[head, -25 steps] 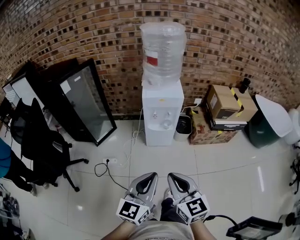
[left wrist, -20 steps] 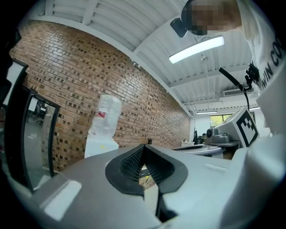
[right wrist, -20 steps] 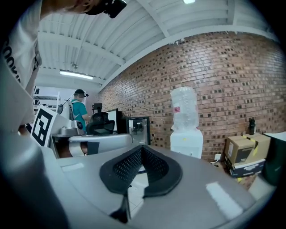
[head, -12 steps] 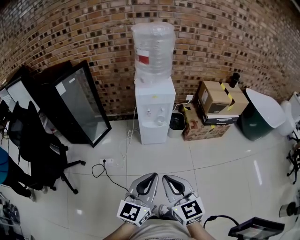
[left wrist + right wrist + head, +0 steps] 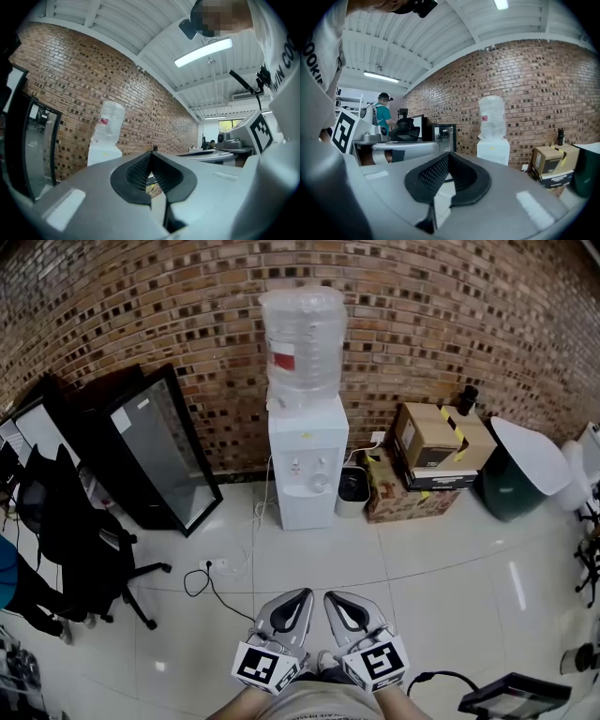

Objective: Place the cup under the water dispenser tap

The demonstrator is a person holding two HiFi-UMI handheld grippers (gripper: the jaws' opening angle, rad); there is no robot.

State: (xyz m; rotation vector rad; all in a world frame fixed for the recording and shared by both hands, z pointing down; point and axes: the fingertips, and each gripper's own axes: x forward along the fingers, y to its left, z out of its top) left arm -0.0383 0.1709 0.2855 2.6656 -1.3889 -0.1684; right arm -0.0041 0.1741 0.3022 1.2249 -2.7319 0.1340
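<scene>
A white water dispenser (image 5: 307,474) with a clear bottle (image 5: 302,343) on top stands against the brick wall, its taps (image 5: 309,468) facing me. It also shows in the left gripper view (image 5: 104,152) and the right gripper view (image 5: 492,149). No cup shows in any view. My left gripper (image 5: 304,594) and right gripper (image 5: 330,597) are side by side at the bottom of the head view, well short of the dispenser across the tiled floor. Both are shut with nothing between their pads (image 5: 140,169) (image 5: 433,174).
A black glass-door cabinet (image 5: 169,451) leans on the wall at left, with a black office chair (image 5: 84,540) in front. A cable and power strip (image 5: 220,563) lie on the floor. A small black bin (image 5: 353,486), cardboard boxes (image 5: 436,451) and a green bin (image 5: 520,474) stand right of the dispenser.
The head view has shifted, so the dispenser sits a little further left and higher in the picture. Both grippers stay shut and side by side, slightly left of before.
</scene>
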